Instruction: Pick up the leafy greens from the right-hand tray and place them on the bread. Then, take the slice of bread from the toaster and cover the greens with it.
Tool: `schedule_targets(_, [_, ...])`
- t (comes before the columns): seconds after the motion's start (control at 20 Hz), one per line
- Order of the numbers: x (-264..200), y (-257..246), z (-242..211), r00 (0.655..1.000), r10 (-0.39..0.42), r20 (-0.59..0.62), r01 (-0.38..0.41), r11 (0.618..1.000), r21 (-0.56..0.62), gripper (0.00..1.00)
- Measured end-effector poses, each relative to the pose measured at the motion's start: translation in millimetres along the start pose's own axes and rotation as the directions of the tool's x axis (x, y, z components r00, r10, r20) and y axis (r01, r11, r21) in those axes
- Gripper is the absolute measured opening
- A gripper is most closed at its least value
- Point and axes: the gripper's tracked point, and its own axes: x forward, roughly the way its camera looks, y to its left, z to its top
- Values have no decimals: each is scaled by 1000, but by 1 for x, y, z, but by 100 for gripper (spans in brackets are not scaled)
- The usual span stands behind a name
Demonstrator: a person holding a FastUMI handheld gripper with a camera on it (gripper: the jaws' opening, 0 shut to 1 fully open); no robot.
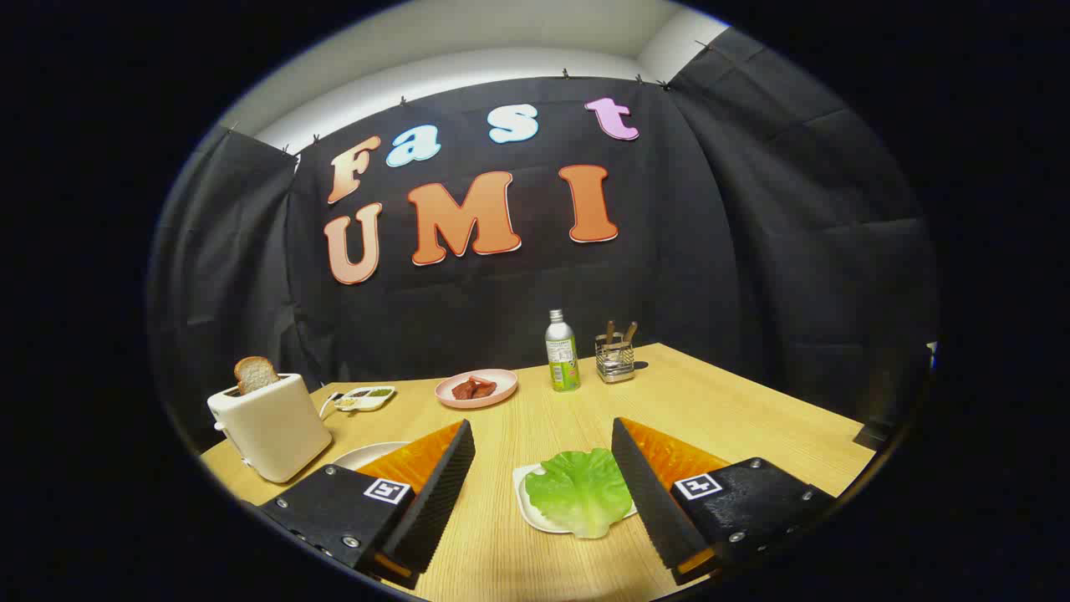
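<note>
A green leaf of lettuce [581,491] lies on a small white tray [529,502] on the wooden table, between my two fingers and nearer the right one. My gripper [543,451] hangs open above the table with nothing between its fingers. A white toaster [269,425] stands beyond the left finger, with a slice of bread [255,373] sticking up from its slot. The rim of a white plate [368,454] peeks out behind the left finger; what lies on it is hidden.
A pink plate with red pieces [476,388] sits in the middle of the table. Further back stand a green-labelled bottle [563,352] and a wire holder with utensils [615,358]. A small sauce dish [365,398] lies right of the toaster.
</note>
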Motion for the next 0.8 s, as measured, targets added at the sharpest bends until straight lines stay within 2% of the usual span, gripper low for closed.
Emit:
schedule_targets(0.1, [0, -1, -9, 999, -14, -36, 13, 1000, -16, 98])
schedule_targets(0.3, [-5, 8, -13, 998, 16, -65, -18, 999, -35, 98])
schedule_targets(0.6, [-8, 18, -13, 997, 41, -66, -43, 999, -23, 98])
schedule_targets(0.8, [-5, 13, -12, 998, 22, -52, -26, 997, -72, 98])
